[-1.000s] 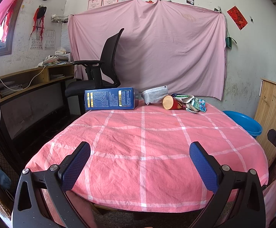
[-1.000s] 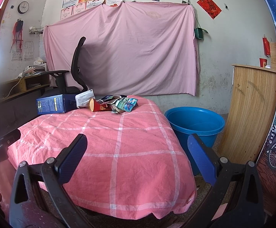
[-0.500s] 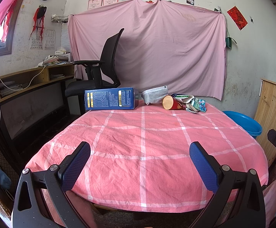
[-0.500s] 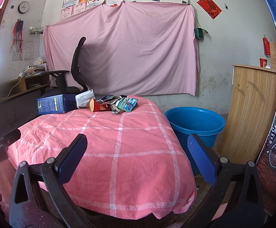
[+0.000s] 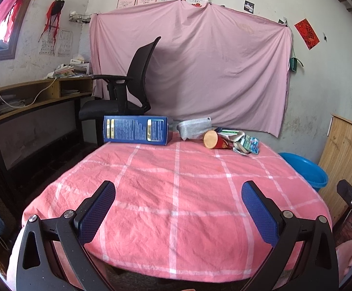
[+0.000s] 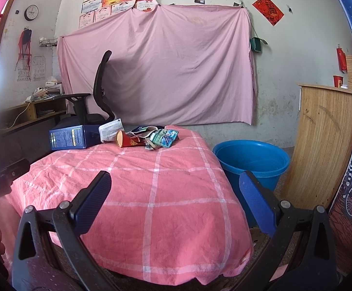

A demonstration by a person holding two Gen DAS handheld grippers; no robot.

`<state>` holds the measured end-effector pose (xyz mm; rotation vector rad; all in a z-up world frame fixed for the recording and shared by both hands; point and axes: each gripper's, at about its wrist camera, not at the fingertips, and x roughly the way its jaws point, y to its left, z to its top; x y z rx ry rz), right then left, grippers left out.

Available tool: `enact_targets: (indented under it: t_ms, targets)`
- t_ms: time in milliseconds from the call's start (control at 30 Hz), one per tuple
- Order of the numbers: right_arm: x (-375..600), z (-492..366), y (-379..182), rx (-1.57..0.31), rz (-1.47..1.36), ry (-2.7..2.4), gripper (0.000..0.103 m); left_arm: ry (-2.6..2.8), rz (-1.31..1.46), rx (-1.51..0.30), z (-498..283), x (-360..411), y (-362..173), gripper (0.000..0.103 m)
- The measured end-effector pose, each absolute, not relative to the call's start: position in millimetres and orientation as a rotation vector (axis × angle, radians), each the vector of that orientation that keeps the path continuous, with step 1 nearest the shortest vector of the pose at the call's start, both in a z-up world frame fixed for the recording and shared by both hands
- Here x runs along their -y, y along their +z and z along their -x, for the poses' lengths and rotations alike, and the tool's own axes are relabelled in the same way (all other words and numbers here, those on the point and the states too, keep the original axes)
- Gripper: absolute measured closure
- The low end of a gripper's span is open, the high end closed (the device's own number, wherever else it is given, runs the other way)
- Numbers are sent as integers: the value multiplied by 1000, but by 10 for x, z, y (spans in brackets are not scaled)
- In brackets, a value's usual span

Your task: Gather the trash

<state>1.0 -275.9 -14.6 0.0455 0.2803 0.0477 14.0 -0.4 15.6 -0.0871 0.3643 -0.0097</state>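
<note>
Trash lies at the far edge of the table with the pink checked cloth [image 5: 176, 181]: a blue box [image 5: 137, 133] [image 6: 70, 139], a grey-white packet [image 5: 194, 127] [image 6: 110, 129], a red paper cup on its side [image 5: 214, 140] [image 6: 127, 141] and green-blue wrappers [image 5: 247, 144] [image 6: 163, 138]. A blue bucket [image 6: 251, 160] [image 5: 304, 169] stands on the floor right of the table. My left gripper [image 5: 178, 208] and my right gripper [image 6: 174, 201] are open and empty at the near edge, far from the trash.
A black office chair [image 5: 132, 92] stands behind the table's far left corner. A wooden desk with shelves [image 5: 35, 94] runs along the left wall. A wooden cabinet [image 6: 324, 140] stands right of the bucket. A pink sheet [image 5: 190, 70] hangs on the back wall.
</note>
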Motion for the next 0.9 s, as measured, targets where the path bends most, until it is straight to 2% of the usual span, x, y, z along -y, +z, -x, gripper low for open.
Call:
enact_targets:
  t_ms: [567, 900]
  targets:
    - [2664, -860, 266, -184, -9, 124, 0, -7, 58, -282, -1031, 17, 481, 1]
    - [2668, -1796, 393, -188, 71, 156, 0, -103, 67, -345, -1899, 208, 509, 1]
